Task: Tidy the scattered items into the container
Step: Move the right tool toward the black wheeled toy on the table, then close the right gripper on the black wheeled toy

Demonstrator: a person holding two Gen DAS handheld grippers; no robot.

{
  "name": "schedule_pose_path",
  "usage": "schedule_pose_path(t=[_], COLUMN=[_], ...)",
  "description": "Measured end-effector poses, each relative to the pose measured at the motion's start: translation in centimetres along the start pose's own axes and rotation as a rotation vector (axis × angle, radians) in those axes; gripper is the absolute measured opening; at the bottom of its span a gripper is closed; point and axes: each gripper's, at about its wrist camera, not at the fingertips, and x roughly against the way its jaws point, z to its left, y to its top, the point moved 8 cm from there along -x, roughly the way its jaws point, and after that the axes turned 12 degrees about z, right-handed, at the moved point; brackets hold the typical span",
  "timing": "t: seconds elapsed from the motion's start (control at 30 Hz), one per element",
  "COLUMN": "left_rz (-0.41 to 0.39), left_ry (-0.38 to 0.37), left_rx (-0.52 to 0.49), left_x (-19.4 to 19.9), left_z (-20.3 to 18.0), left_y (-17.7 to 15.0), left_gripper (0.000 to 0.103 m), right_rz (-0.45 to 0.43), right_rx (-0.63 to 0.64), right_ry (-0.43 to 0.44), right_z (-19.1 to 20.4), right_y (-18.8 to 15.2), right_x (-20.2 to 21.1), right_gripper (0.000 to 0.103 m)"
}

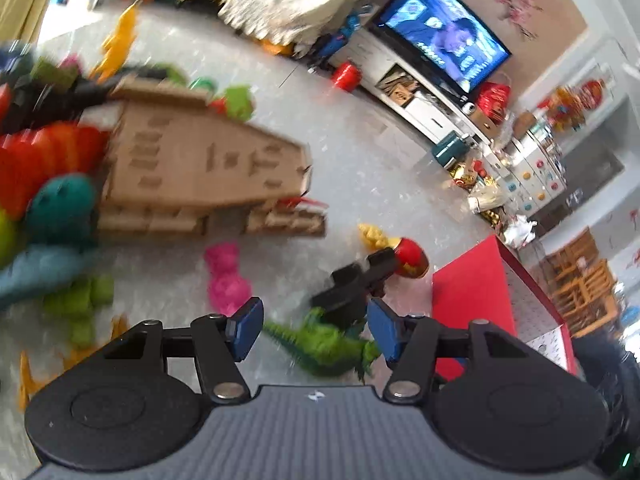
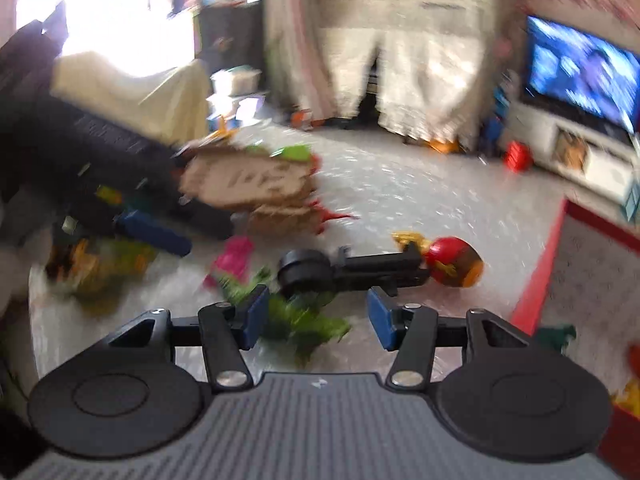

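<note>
Both tools stood wide open and empty. The left tool (image 1: pixel 315 330) hovered just over a green dinosaur (image 1: pixel 324 346) lying on the floor (image 1: pixel 360 160), and the right tool (image 2: pixel 316 318) framed the same toy (image 2: pixel 300 320) between its blue pads (image 2: pixel 256 316). This looked like the approach step of a pick. The dinosaur's long axis ran across the left view, its tail (image 1: pixel 280 332) to the left; where the head lay could not be told through the blur. The next move seemingly called for one tool to descend and close across the narrow body, then carry it rightward to the red container (image 1: pixel 492 280) nearby. A red-and-gold figure (image 1: pixel 410 258) lay farther out, close to the container.
</note>
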Motion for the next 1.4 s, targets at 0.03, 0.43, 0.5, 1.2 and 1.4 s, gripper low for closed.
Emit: schedule_pose_path(t=[0.03,0.43,0.5,1.2,1.4], left_rz=[-0.009,-0.11,-0.107,-0.048,-0.017], left_ry=[0.008,0.109,0.109,0.036,0.042], left_rx=[-0.021,0.077,0.071,-0.072,-0.106], left_x=[0.0,2.6,2.6,1.1,-0.3], left_z=[-0.4,3.9,3.9,0.7,-0.3], left_y=[0.3,1.1,1.1,-0.3,-0.9], left_gripper=[0.06,0.06,0.06,0.06,0.06], right_rz=[0.003,0.143,0.17,0.108,0.092], right_rx=[-0.048,-0.649,-0.692,-0.259,-0.261], right_ry=[0.008,0.096,0.092,0.174,0.148], right_z=[-0.5,-3.3,-3.3,-2.4,-3.3], right_y=[0.4,2.4,2.2,-2.8,-5.2], right_x=[-0.3,-7.4,-8.6,2.7,4.7], right_gripper=[0.053,0.054,0.058,0.034,0.048])
